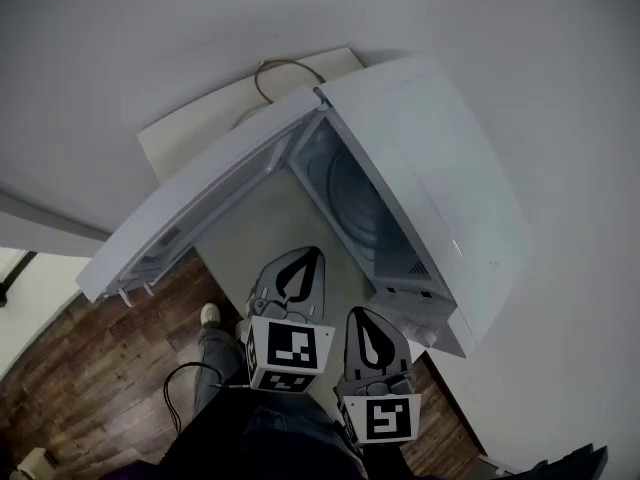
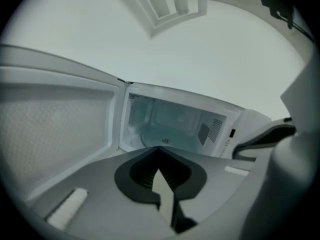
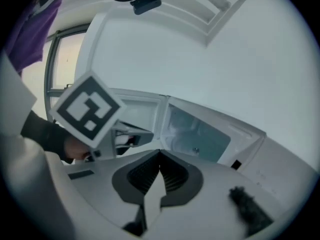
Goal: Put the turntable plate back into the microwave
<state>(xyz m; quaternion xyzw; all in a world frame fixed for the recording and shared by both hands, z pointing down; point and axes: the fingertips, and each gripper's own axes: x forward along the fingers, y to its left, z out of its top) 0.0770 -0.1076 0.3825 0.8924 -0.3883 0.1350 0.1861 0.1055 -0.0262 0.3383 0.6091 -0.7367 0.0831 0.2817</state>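
The white microwave [image 1: 450, 178] stands with its door [image 1: 200, 208] swung wide to the left. The glass turntable plate [image 1: 352, 206] lies inside on the cavity floor, also seen in the left gripper view as the plate [image 2: 162, 140] and in the right gripper view as the plate [image 3: 192, 146]. My left gripper [image 1: 312, 255] is shut and empty in front of the opening, pointing at the cavity [image 2: 170, 124]. My right gripper [image 1: 366, 314] is shut and empty too, beside it and a little nearer to me. The left gripper's marker cube [image 3: 87, 109] fills the left of the right gripper view.
The microwave sits on a pale counter [image 1: 260, 223] against a white wall. A looped cable [image 1: 283, 68] lies behind it. Below the counter is wooden floor [image 1: 90, 358], with a person's shoe [image 1: 210, 315] and a dark cord [image 1: 180, 388].
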